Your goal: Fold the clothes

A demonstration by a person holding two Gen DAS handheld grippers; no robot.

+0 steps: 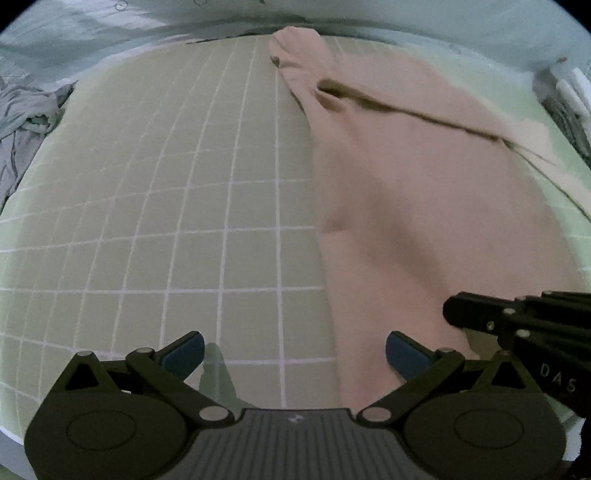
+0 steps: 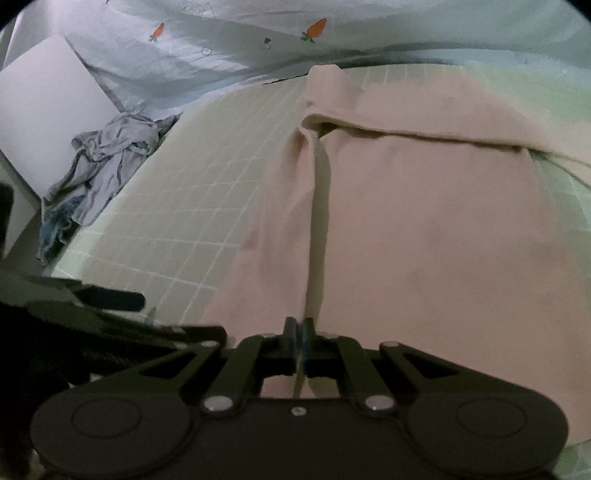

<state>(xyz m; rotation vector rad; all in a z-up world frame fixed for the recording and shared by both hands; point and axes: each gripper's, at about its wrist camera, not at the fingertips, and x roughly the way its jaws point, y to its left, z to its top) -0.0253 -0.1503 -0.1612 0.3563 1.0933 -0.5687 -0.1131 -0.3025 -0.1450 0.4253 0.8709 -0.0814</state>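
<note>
1. The left gripper (image 1: 293,352) hangs low over the green grid mat (image 1: 166,221), its 2 blue-padded fingers (image 1: 184,352) spread wide with nothing between them. It points along the mat toward 12 o'clock.
2. The right gripper (image 2: 299,334) has its fingers pressed together on a raised ridge of the pink garment (image 2: 424,229). The ridge runs from the tips up toward 12 o'clock.
3. The garment lies spread on the mat, covering its right half in both views. A folded edge crosses its far end from about 12 to 3 o'clock.
4. In the left view the right gripper (image 1: 458,314) shows at 4 o'clock, reaching in over the garment's near edge (image 1: 369,350). The pinch itself cannot be made out there.
5. The right view shows the left gripper as a blurred dark shape (image 2: 110,299) at 8 o'clock.
6. Only the right view shows the carrot print (image 2: 316,28) on the pale sheet (image 2: 229,55) behind the mat and a white board (image 2: 44,107) at 10 o'clock.
7. A crumpled grey cloth (image 2: 107,158) lies off the mat's left edge, seen in both views.
</note>
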